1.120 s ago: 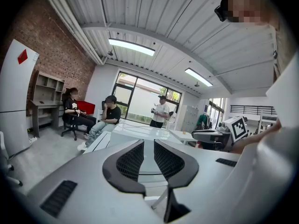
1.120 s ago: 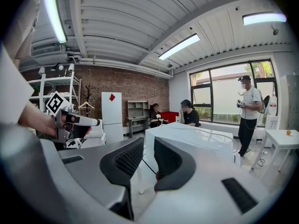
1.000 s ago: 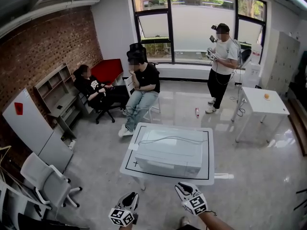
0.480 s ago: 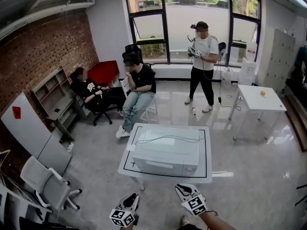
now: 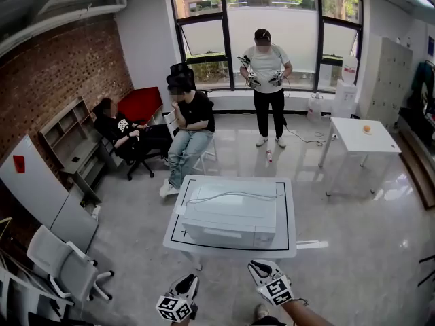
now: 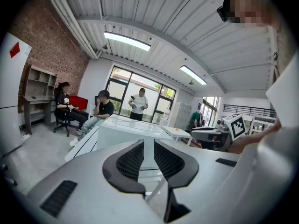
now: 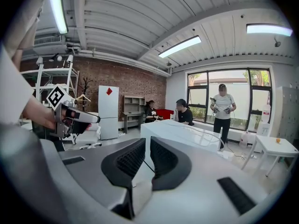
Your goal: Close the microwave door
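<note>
A white microwave [image 5: 231,217] stands on a white table [image 5: 289,246] with a black outline, a cable lying across its top. Its front faces me and looks flat against the body; I cannot tell whether the door is fully closed. My left gripper [image 5: 187,283] and right gripper [image 5: 260,269] hover side by side below the table's near edge, short of the microwave. The left gripper [image 6: 148,144] points at the microwave [image 6: 124,130] with its jaws slightly apart and nothing between them. The right gripper [image 7: 146,143] shows the same narrow, empty gap, aimed at the microwave [image 7: 180,133].
Two people sit on chairs [image 5: 187,131] beyond the table. A third person stands by the window [image 5: 265,80] holding grippers. A small white table [image 5: 357,138] stands at right, an office chair [image 5: 64,267] at lower left, shelves [image 5: 68,138] along the brick wall.
The standing person has walked left, from the window's right side to its middle. The microwave table sits slightly lower and further left in view. Both grippers stay where they were.
</note>
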